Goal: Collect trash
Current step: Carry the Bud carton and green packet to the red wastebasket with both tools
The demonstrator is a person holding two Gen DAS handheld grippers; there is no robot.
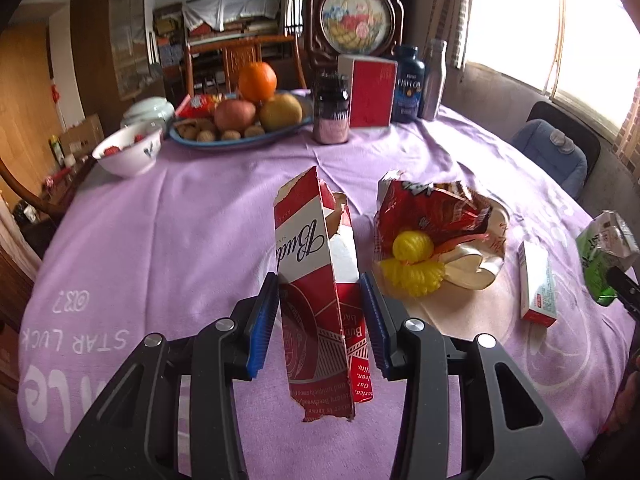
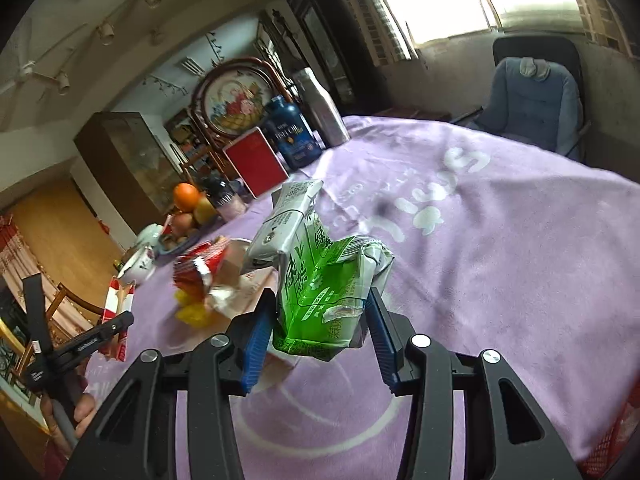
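Holding a torn red and white cardboard beer box (image 1: 316,292), your left gripper (image 1: 320,320) is clamped on it above the purple tablecloth (image 1: 168,216). Still lying there: a red crumpled wrapper (image 1: 436,216) and small white box (image 1: 538,284). Your right gripper (image 2: 316,336) squeezes a crushed green drink carton (image 2: 320,280).

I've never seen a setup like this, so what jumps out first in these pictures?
Each gripper holds a piece of trash up off the purple tablecloth: the left gripper clamps a torn red beer carton, the right gripper a crushed green tea carton. Behind them, a fruit plate topped by an orange.
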